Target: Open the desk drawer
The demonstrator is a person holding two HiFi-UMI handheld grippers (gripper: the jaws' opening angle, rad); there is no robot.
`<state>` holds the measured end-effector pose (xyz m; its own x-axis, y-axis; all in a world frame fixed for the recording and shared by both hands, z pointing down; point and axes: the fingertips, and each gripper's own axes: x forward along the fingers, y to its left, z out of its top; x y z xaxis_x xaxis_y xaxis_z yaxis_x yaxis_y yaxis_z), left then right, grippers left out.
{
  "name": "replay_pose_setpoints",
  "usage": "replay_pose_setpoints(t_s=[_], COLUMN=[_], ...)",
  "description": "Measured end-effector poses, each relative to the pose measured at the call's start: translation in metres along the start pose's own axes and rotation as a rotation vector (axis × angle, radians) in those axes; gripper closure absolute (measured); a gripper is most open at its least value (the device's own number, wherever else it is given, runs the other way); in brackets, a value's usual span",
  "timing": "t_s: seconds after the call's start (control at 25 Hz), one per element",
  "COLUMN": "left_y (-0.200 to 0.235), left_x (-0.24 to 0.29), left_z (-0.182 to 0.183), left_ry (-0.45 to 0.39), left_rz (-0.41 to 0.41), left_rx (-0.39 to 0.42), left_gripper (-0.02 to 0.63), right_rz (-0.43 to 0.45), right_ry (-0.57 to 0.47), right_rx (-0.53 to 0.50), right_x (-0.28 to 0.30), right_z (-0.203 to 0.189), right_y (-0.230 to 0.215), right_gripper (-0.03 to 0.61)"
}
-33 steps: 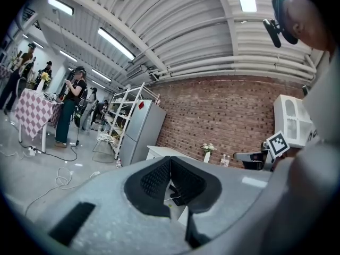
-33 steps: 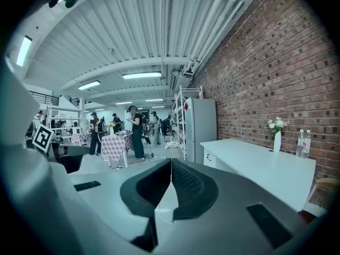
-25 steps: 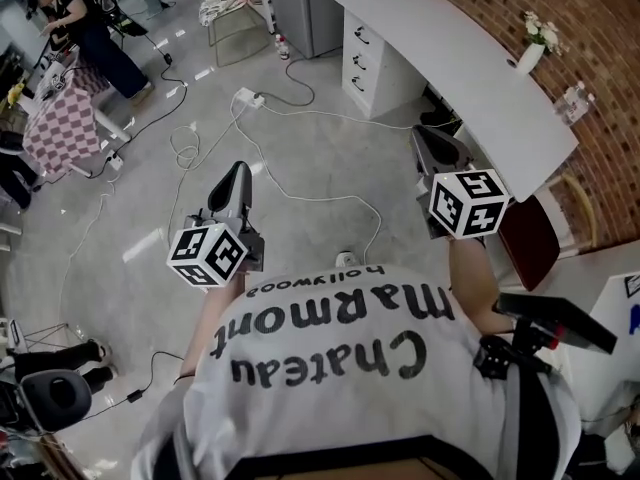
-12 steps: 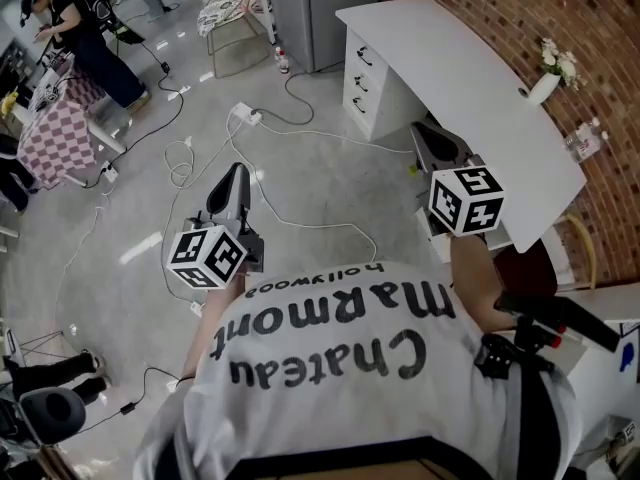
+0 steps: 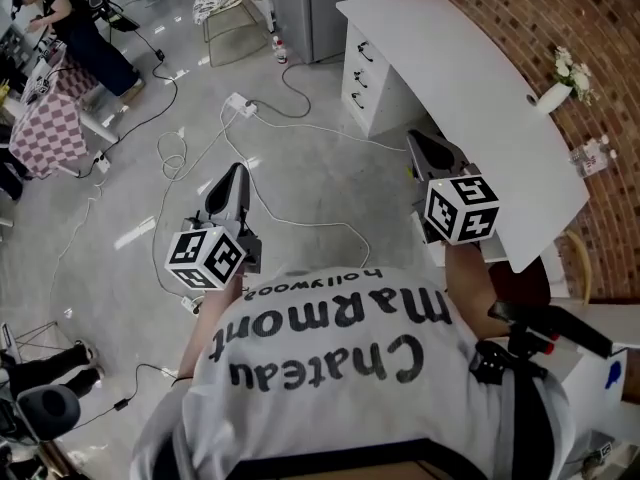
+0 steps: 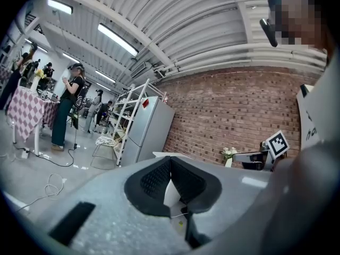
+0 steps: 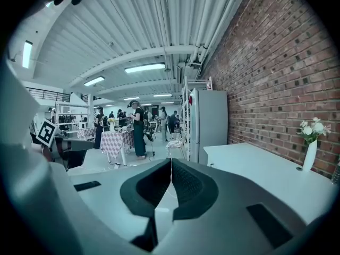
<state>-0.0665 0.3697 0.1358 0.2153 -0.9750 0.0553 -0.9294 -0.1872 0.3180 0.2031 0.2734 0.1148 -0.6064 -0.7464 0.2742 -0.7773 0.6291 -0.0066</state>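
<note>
A white desk (image 5: pixel 470 78) stands at the upper right against a brick wall. At its left end is a stack of three drawers (image 5: pixel 358 68) with dark handles, all closed. My right gripper (image 5: pixel 415 140) hangs over the floor by the desk's near edge, well short of the drawers, pointing toward them. Its pads meet at the tip (image 7: pixel 171 161) with nothing between them. My left gripper (image 5: pixel 237 170) is over the open floor further left, also shut and empty (image 6: pixel 170 158). The desk top (image 7: pixel 255 174) shows to the right in the right gripper view.
A white vase of flowers (image 5: pixel 560 88) stands on the desk by the wall. Cables (image 5: pixel 290 223) and a power strip (image 5: pixel 243 101) lie on the grey floor. A grey cabinet (image 5: pixel 320 8) stands behind the desk. A person (image 5: pixel 75 23) stands by a checkered table (image 5: pixel 45 133) far left.
Both grippers have travelled forward with the person toward the desk, and the floor cables have slid back beneath them. The jaws stayed shut and the drawers stayed closed.
</note>
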Motion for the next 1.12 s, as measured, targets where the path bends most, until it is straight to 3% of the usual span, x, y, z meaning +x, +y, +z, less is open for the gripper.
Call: replay_pose_setpoints(t_s=[0.24,0.48,1.12], left_y=[0.022,0.045,0.127], left_x=[0.019,0.073,0.257], left_z=[-0.016,-0.013,0.076], left_ry=[0.052,0.075,0.079], left_rz=[0.017,-0.027,-0.2], left_rx=[-0.038,-0.042,0.016], left_gripper=[0.598,0.598,0.598], right_rz=[0.008,-0.03,-0.186], right_ry=[0.062,0.081,0.018], right_rx=[0.036,0.044,0.068], right_x=[0.03,0.068,0.208], right_z=[-0.022,-0.02,0.07], right_y=[-0.004,-0.022,-0.081], right_gripper=[0.563,0.563,0.563])
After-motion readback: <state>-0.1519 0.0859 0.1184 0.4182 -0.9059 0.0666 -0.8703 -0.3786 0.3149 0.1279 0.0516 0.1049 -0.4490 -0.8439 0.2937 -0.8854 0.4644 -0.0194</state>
